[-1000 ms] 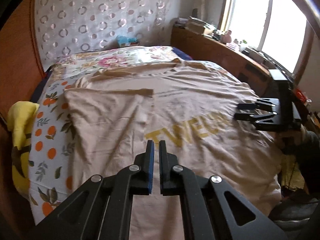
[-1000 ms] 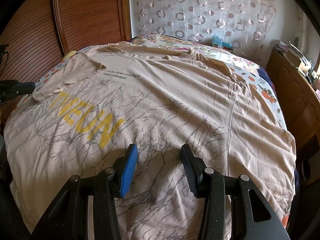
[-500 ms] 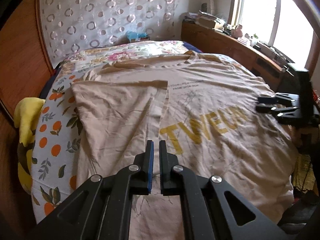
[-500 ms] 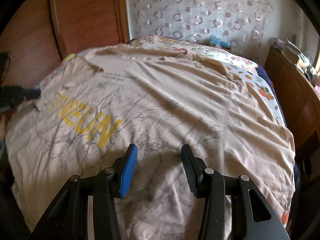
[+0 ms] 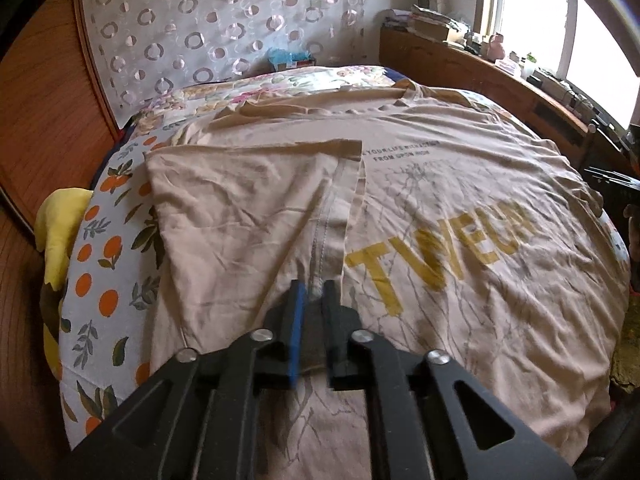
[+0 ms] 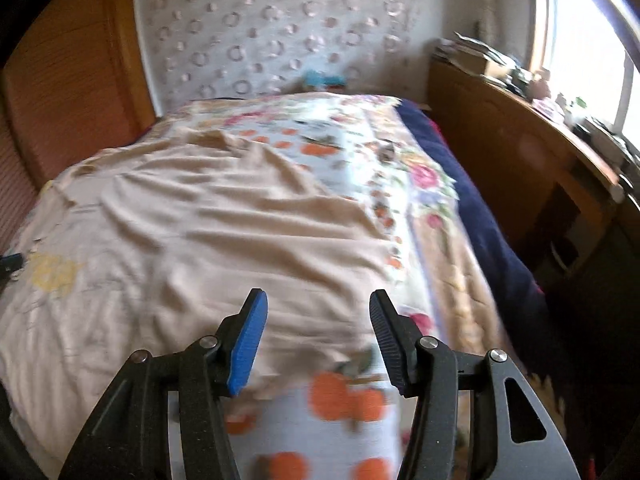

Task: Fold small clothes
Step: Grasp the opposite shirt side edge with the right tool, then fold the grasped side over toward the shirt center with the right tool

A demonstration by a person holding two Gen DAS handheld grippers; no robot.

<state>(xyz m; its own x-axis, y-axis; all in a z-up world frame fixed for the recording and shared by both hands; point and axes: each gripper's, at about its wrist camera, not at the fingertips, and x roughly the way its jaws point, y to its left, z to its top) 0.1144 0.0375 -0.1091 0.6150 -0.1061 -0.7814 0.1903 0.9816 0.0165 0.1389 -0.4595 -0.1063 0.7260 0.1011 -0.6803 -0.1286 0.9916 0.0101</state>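
Tee (image 5: 460, 208) lies flat, print side up, spread over the bed (image 5: 104, 248) w/ the orange-print sheet showing at 9 o'clock in the left wrist view; collar sits toward 12, hem toward me. One side w/ its sleeve (image 5: 248, 208) is already flapped inward over the body, its edge running down beside the yellow lettering, so that's fold no. 1 laid where it should be. My left tool (image 5: 314, 298) sits low at 6 o'clock right over that flap's seam, jaws just parting; cloth shows in the narrow gap but I see no pinch on it, so I read it as letting go so the flap stays put. Right tool (image 6: 316, 320) is off at the other side, view smeared w/ motion, jaws widening w/ nothing between them, hovering over the tee's far edge (image 6: 340, 344) where it meets the sheet at 6. My guess: it's lined up there to take that edge & bring the opposite side across to match. Risk is dragging the sheet along w/ the fabric.
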